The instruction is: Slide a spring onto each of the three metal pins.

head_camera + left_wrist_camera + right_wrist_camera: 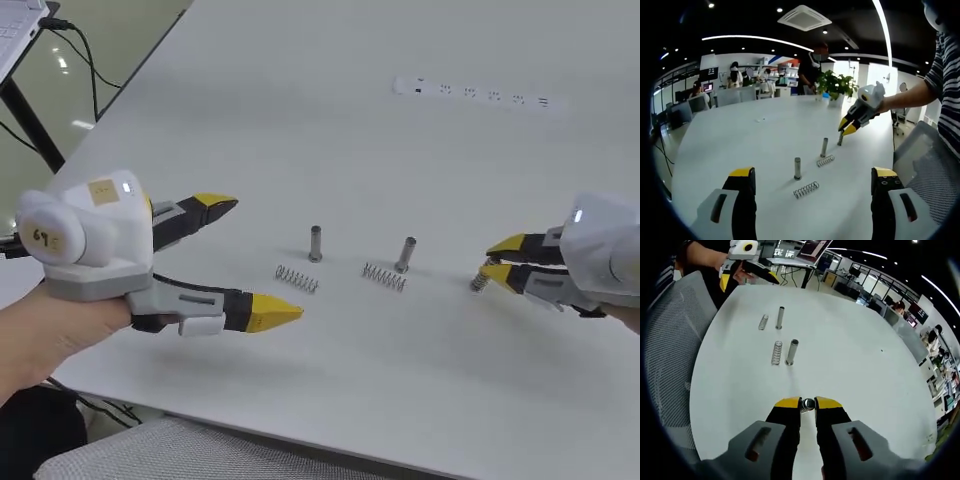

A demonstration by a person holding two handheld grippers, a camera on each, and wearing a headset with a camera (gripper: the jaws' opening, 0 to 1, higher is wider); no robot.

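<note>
Yellow-tipped right claw (pixel 808 403) pinches coiled wire spring (pixel 480 284).

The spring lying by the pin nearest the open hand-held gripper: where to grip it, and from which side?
Probably its middle coils, jaws across its width, coming from above on the near side: the spring lies flat on the table, and the upright pin stands close behind it.

White table (pixel 300 100); power strip (pixel 480 95) at far side.
</note>
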